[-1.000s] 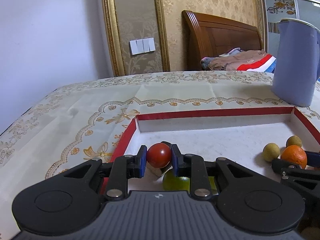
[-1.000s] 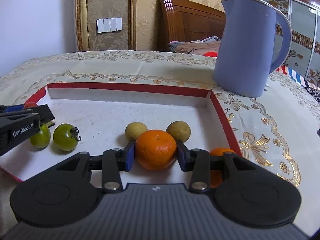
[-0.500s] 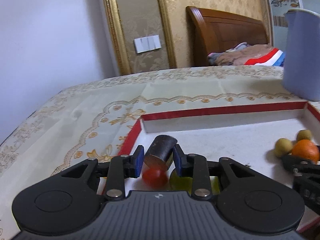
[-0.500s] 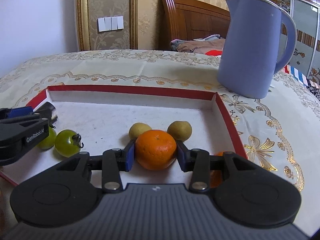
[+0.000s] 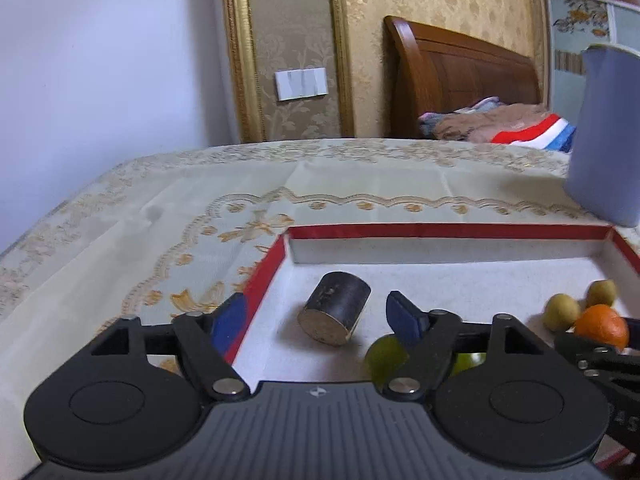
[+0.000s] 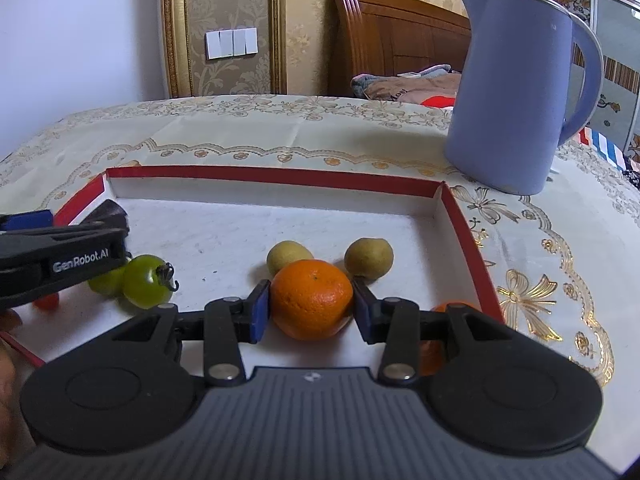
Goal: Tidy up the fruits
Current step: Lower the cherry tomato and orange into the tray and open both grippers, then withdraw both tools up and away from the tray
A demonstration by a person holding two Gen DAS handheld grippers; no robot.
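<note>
A red-rimmed white tray holds the fruit. My left gripper is open and empty above the tray's near left corner, with a dark cylinder lying on its side between the jaws. Green tomatoes lie just under its right jaw. The red tomato lies below it in the tray. My right gripper is shut on an orange mandarin resting in the tray. Two yellow-green fruits lie behind the mandarin.
A blue kettle stands on the embroidered tablecloth behind the tray's right corner. A second orange lies partly hidden under my right gripper. A wooden bed headboard is beyond the table.
My left gripper has opened wide and let go of the red tomato, which dropped into the tray, and has lifted a little. The right gripper still holds the mandarin in place.
</note>
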